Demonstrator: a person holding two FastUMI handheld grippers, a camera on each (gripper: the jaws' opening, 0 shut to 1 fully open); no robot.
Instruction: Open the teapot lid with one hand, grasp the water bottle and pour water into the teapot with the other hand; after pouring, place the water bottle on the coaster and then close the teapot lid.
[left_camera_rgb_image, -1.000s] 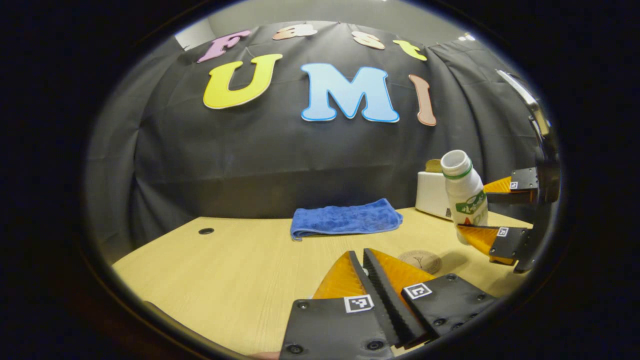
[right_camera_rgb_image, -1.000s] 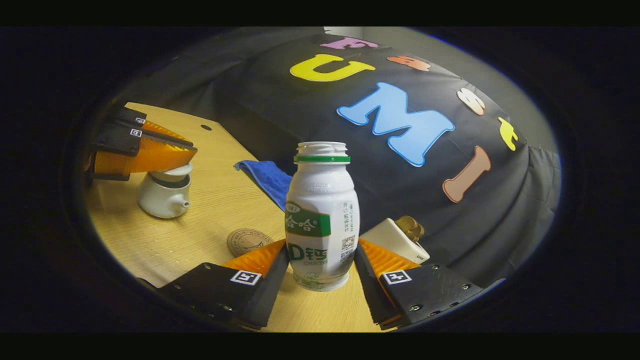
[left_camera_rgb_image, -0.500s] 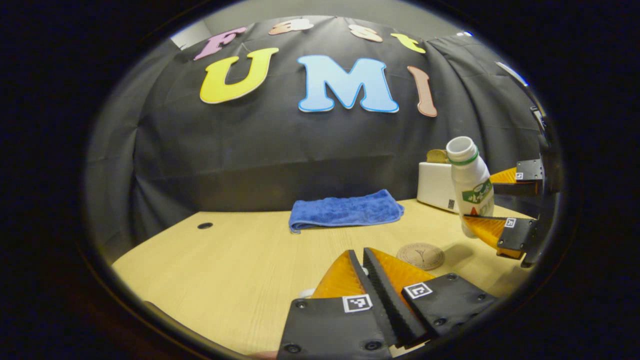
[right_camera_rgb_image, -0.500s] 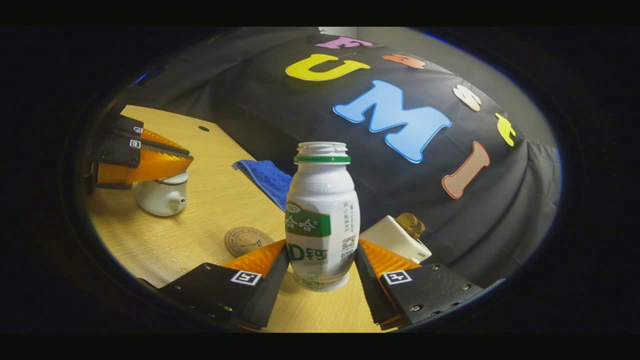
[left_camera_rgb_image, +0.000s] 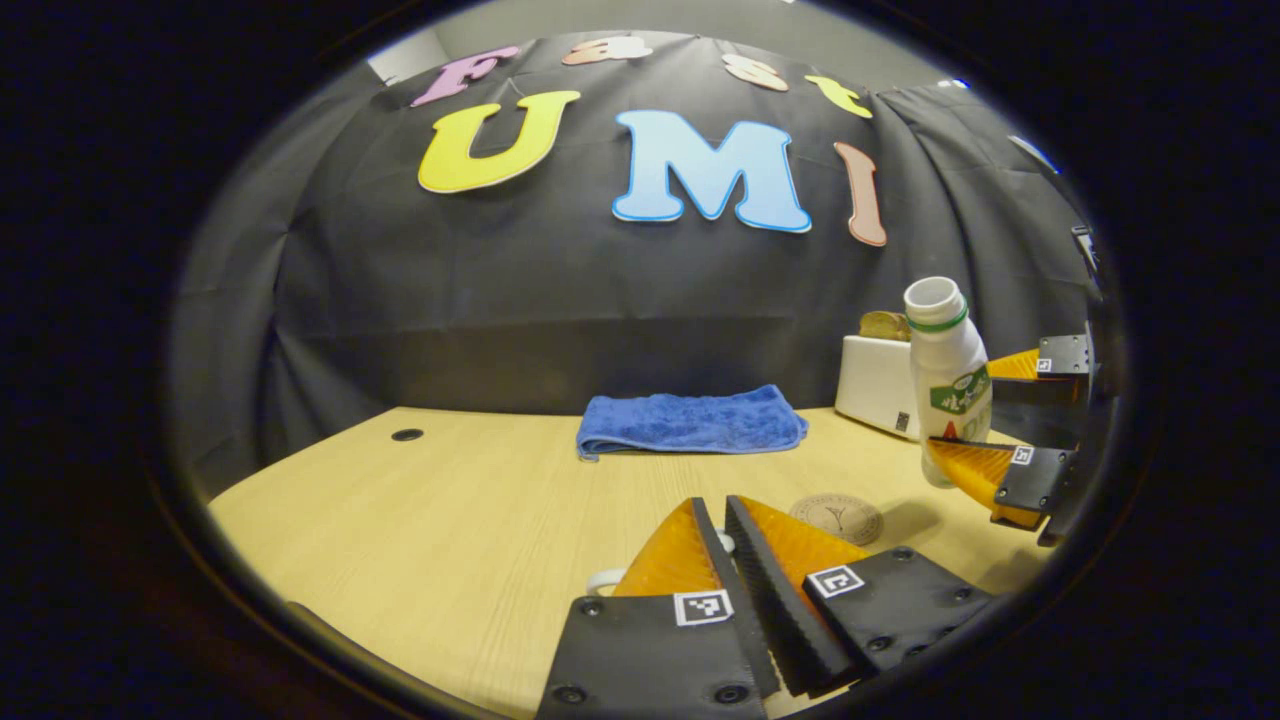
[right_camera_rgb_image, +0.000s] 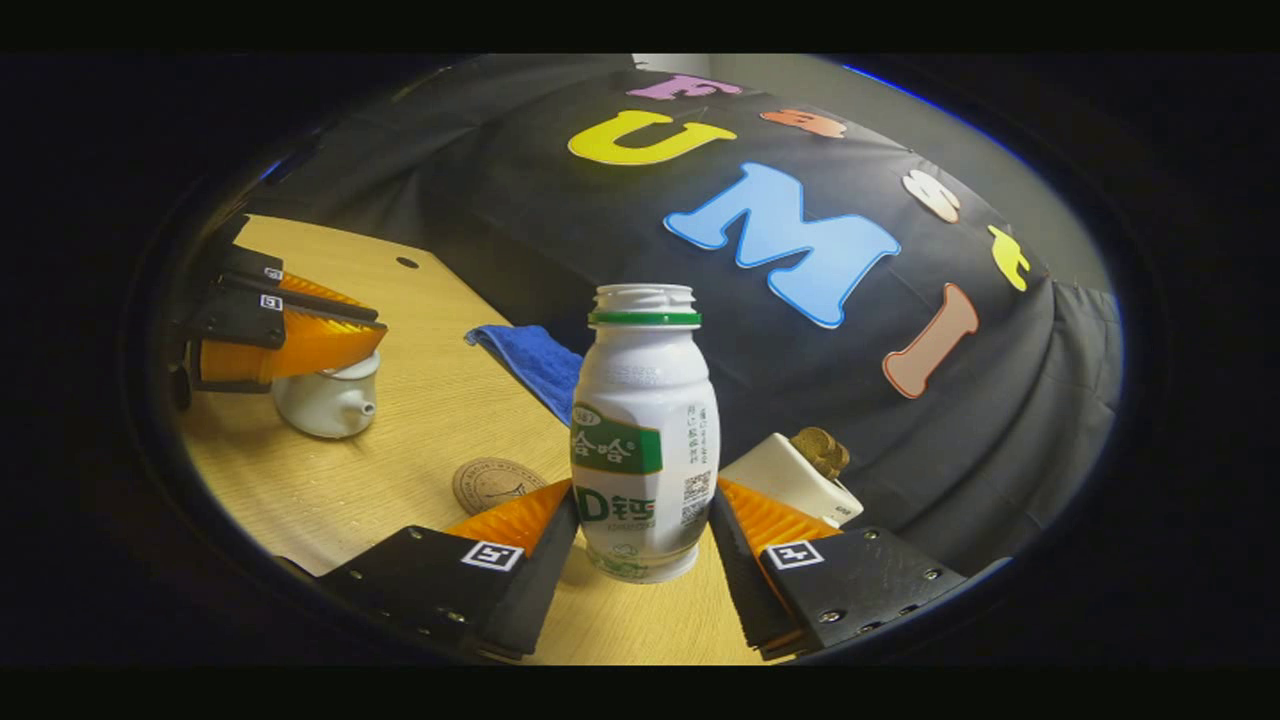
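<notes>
Holding the water bottle (right_camera_rgb_image: 644, 440) between my right fingers (right_camera_rgb_image: 640, 530), I keep it above the table (left_camera_rgb_image: 440, 520), tilted. My left fingers (left_camera_rgb_image: 725, 535) are nearly together at the teapot (right_camera_rgb_image: 325, 400) lid. Between them lies the coaster (right_camera_rgb_image: 495, 484).

Folded blue towel (left_camera_rgb_image: 690, 422) on wooden table (left_camera_rgb_image: 440, 520), white box (left_camera_rgb_image: 875, 385)

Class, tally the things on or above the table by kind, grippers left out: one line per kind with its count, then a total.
Bottle: 1
Teapot: 1
Coaster: 1
Blue cloth: 1
White box: 1
Total: 5
</notes>
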